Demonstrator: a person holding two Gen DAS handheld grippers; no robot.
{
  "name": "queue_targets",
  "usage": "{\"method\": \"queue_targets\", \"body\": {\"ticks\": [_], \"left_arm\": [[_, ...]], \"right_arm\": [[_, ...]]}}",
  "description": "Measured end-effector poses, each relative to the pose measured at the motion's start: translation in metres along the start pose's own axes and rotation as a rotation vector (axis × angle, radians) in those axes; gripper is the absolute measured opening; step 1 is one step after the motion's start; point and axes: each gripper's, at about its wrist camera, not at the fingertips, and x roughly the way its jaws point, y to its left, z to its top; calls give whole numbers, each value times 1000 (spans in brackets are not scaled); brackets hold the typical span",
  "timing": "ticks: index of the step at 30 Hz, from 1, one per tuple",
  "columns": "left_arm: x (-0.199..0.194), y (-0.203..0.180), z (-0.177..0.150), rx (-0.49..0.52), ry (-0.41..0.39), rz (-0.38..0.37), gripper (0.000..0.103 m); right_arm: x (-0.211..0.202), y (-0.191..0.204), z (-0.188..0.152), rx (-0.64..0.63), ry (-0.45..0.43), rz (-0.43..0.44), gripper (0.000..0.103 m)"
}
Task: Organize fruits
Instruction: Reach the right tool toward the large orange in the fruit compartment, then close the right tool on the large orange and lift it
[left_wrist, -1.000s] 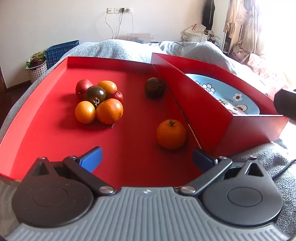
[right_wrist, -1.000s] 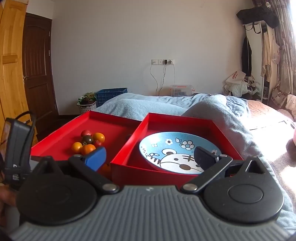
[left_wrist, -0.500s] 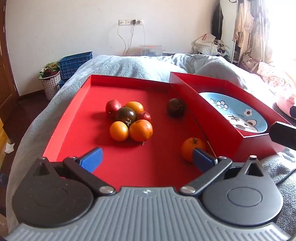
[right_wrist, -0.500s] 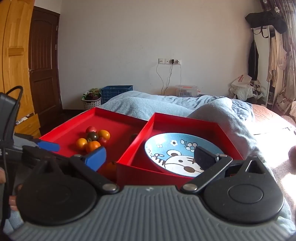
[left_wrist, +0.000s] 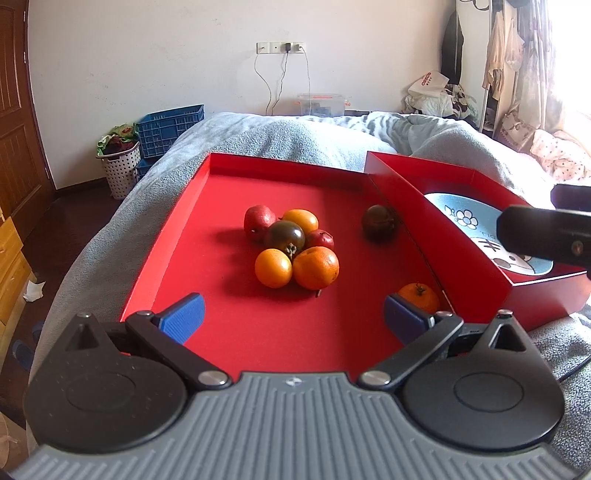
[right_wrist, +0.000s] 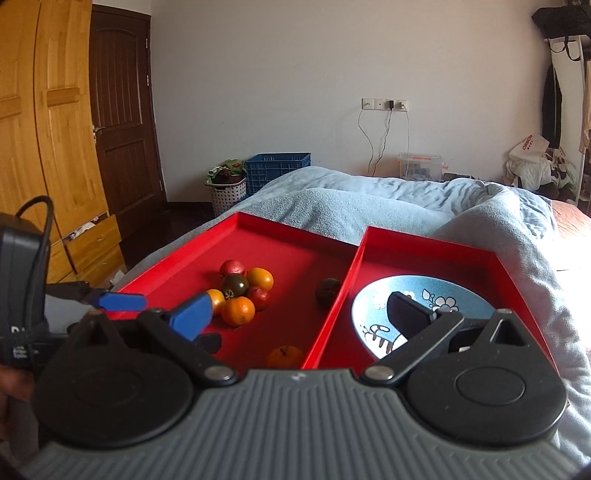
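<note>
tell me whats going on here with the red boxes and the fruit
A person holds a gripper in each hand over two red boxes on a bed. The left gripper is open and empty above the left box, where a cluster of fruit, a dark fruit and an orange lie loose. The right gripper is open too, facing the right box with an empty blue plate. Nothing is picked up yet.

The right claw (left_wrist: 546, 236) hides part of the plate (left_wrist: 461, 218); a finger covers the lone tangerine's (left_wrist: 421, 296) left side.
</note>
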Motion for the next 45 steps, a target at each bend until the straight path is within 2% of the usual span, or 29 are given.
{"method": "queue_targets", "body": {"ticks": [4, 10, 12, 13, 17, 24, 26, 28, 34, 39, 42, 43, 44, 45], "left_arm": [[1, 2, -3, 16, -7, -7, 103], [-2, 10, -8, 34, -18, -18, 103], [-4, 16, -8, 20, -32, 4, 100], [-4, 19, -8, 17, -36, 18, 95], [-4, 29, -1, -1, -32, 29, 93], [0, 34, -3, -35, -23, -5, 93], [5, 35, -3, -48, -4, -6, 93], [7, 38, -4, -62, 3, -12, 93], [10, 33, -6, -48, 2, -17, 93], [14, 33, -6, -46, 14, -19, 93], [15, 33, -6, -40, 10, -17, 93], [15, 32, -6, -34, 8, -18, 93], [15, 31, -7, -28, 9, -19, 93], [16, 31, -7, -23, 10, -14, 93]], "right_arm": [[12, 3, 4, -26, 40, 51, 102], [24, 2, 7, -80, 111, 104, 94], [26, 1, 7, -99, 131, 104, 77], [27, 1, 5, -108, 144, 101, 74], [38, 9, -3, -148, 202, 96, 68], [43, 47, -13, -308, 209, 79, 63], [51, 53, -16, -383, 247, 29, 61], [61, 54, -18, -464, 318, 14, 59], [85, 62, -10, -766, 488, 65, 58], [110, 72, -20, -952, 613, 110, 58], [119, 73, -21, -991, 650, 131, 56], [120, 71, -19, -976, 669, 153, 53], [121, 70, -16, -953, 684, 172, 43], [122, 69, -13, -930, 686, 175, 43]]}}
